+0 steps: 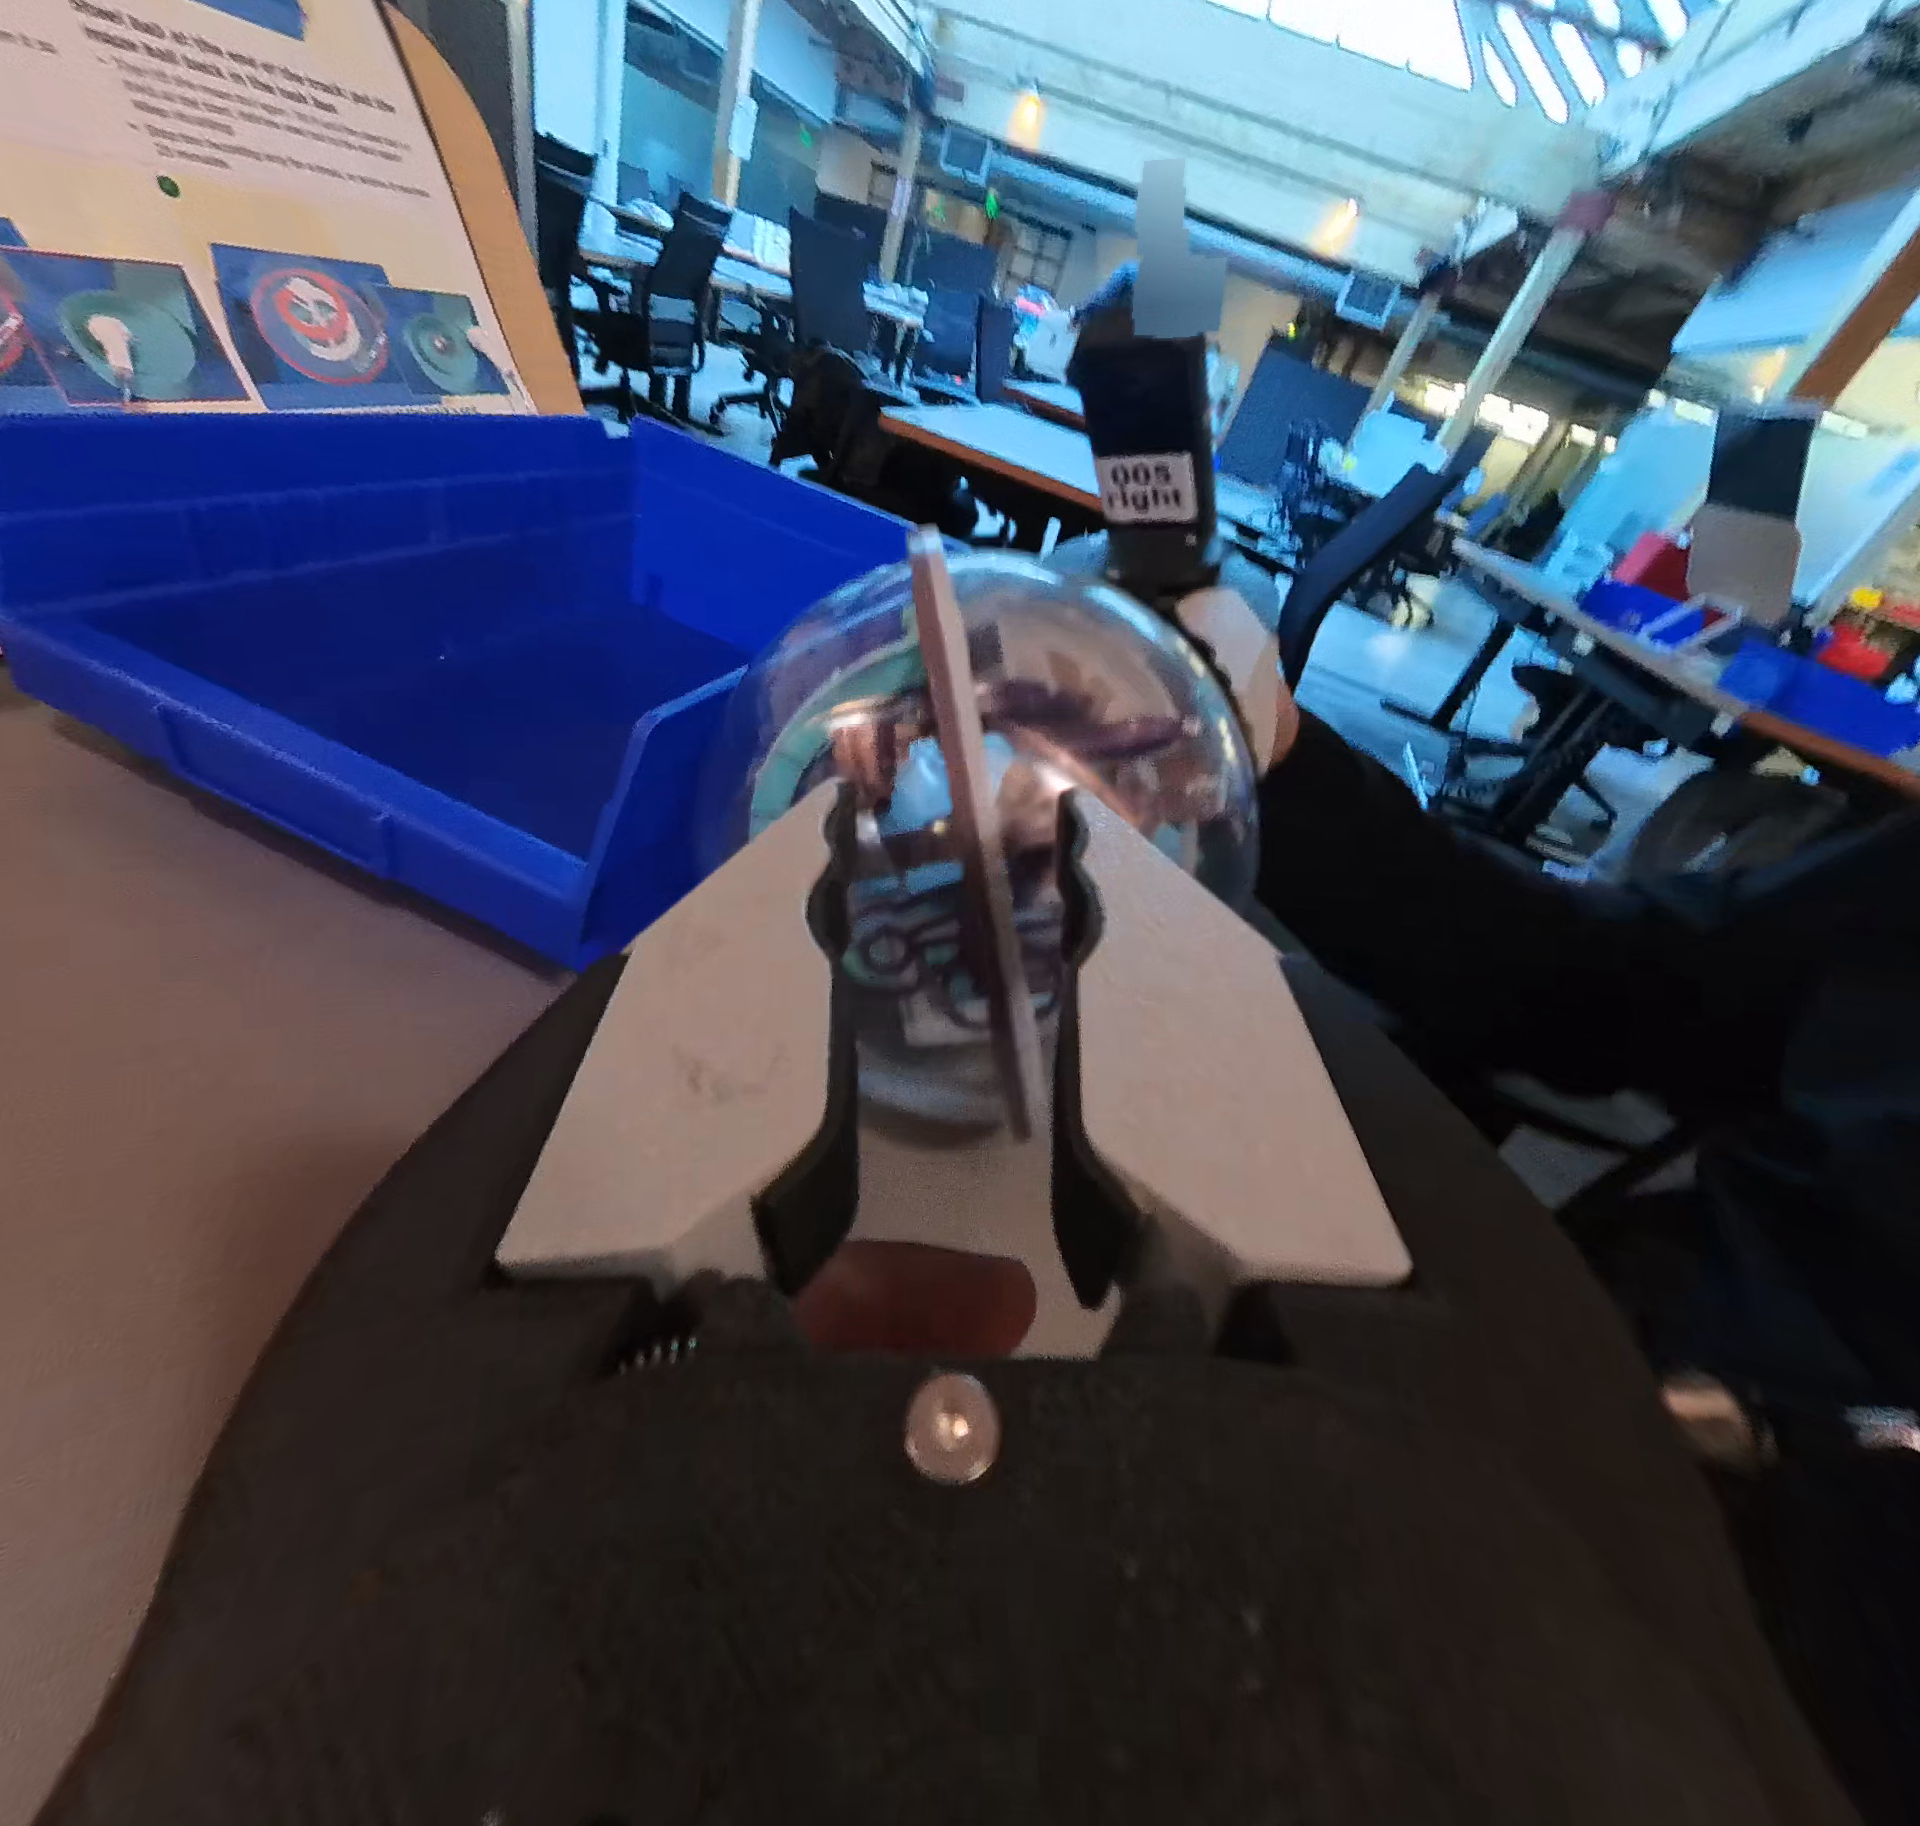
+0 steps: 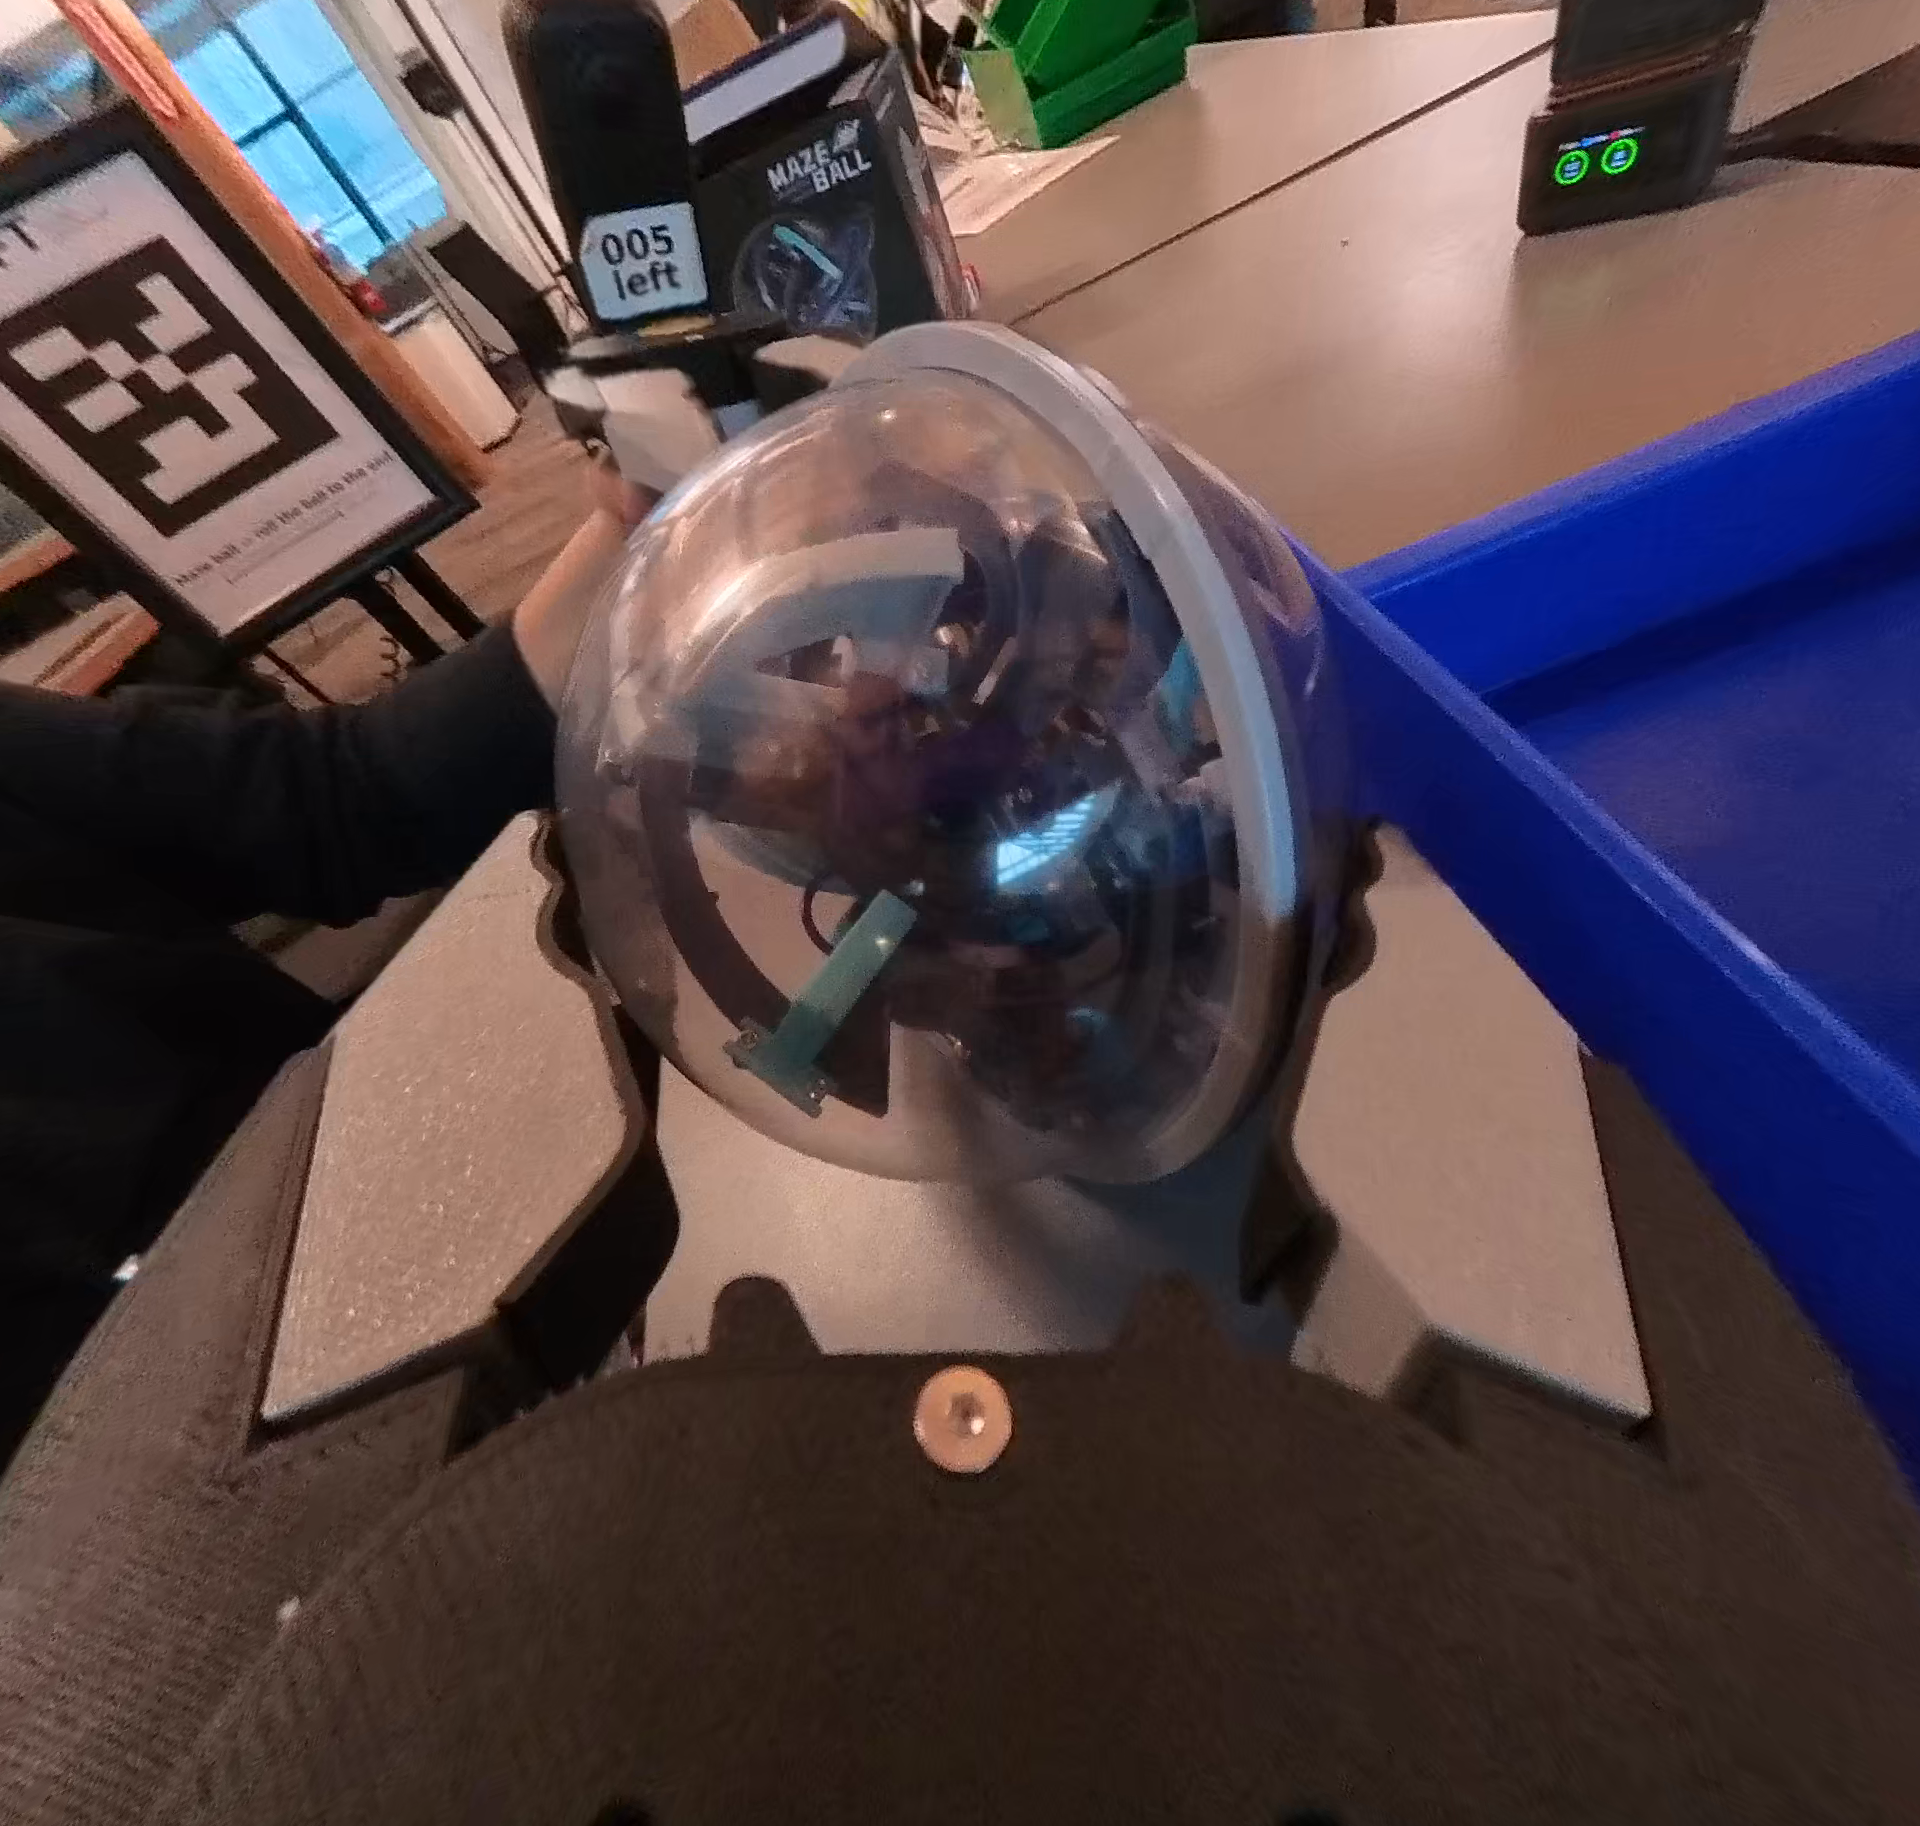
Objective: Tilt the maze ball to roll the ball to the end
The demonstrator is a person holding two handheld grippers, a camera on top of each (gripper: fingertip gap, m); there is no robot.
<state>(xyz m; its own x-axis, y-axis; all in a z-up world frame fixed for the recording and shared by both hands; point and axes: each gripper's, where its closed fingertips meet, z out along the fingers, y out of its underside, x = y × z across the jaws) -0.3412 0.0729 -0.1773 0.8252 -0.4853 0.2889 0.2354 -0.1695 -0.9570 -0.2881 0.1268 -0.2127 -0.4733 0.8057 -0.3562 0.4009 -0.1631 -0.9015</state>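
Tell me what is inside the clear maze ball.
Inside the maze ball: curved grey, dark and teal track pieces. The small rolling ball cannot be made out; glare, blur and overlapping tracks hide it.

Maze ball (image 2: pixel 935 768) interior blurred, small ball not discernible; blue bin (image 2: pixel 1662 737) cut off at right edge; background desks (image 1: pixel 1039 426) smeared.

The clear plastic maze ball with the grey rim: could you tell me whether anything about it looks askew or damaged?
No damage shows. The clear plastic maze ball is off the table between both grippers, its grey rim tilted rather than level, which suits tilting it. The blue plastic bin sits beside it.
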